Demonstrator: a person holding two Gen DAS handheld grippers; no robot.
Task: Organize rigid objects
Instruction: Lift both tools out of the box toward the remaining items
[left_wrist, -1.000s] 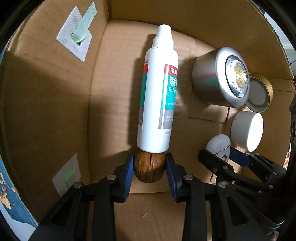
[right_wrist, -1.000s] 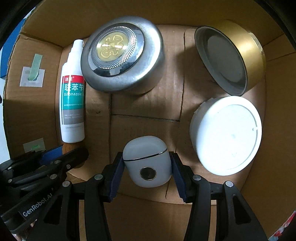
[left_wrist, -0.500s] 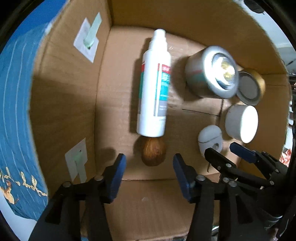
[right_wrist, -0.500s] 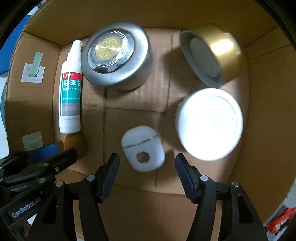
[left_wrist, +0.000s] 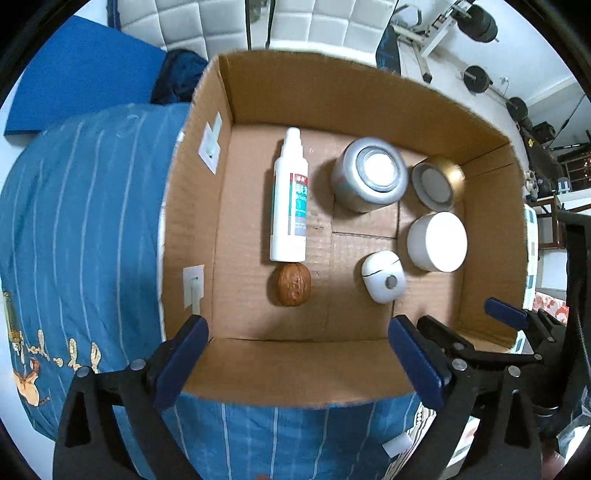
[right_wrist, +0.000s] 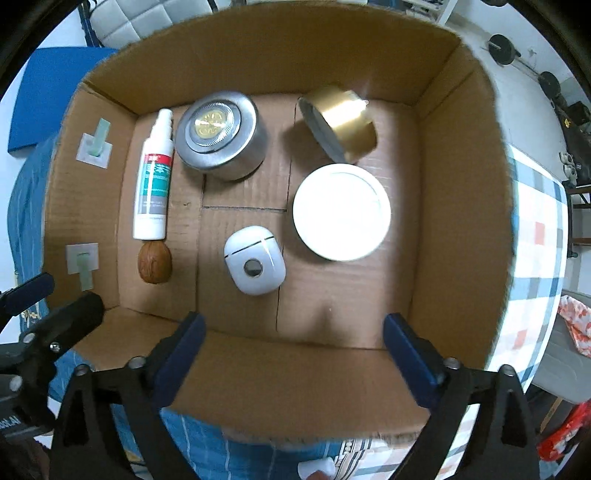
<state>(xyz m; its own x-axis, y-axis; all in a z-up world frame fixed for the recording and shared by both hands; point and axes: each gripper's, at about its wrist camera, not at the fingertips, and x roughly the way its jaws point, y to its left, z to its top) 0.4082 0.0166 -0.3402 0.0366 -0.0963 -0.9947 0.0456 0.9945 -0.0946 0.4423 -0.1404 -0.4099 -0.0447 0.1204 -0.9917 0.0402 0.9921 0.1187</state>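
An open cardboard box (left_wrist: 369, 103) (right_wrist: 458, 221) holds several objects. A white spray bottle (left_wrist: 290, 199) (right_wrist: 153, 177) lies flat, with a brown walnut (left_wrist: 293, 284) (right_wrist: 155, 263) at its base. A white earbud case (left_wrist: 382, 276) (right_wrist: 255, 260), a silver tin (left_wrist: 369, 173) (right_wrist: 218, 134), a gold tin (left_wrist: 437, 181) (right_wrist: 343, 120) and a white round jar (left_wrist: 437, 240) (right_wrist: 341, 211) lie to the right. My left gripper (left_wrist: 299, 354) is open and empty above the box's near wall. My right gripper (right_wrist: 295, 349) is open and empty there too.
The box rests on a blue striped cloth (left_wrist: 74, 206). White tape patches (right_wrist: 92, 147) stick to the box's left wall. A blue mat (left_wrist: 74, 85) lies behind at the left. Gym equipment (left_wrist: 476, 22) stands at the back right. A checked cloth (right_wrist: 539, 236) lies right of the box.
Both grippers opened, the left letting go of the walnut and the right letting go of the earbud case. Both then pulled back and up out of the box.
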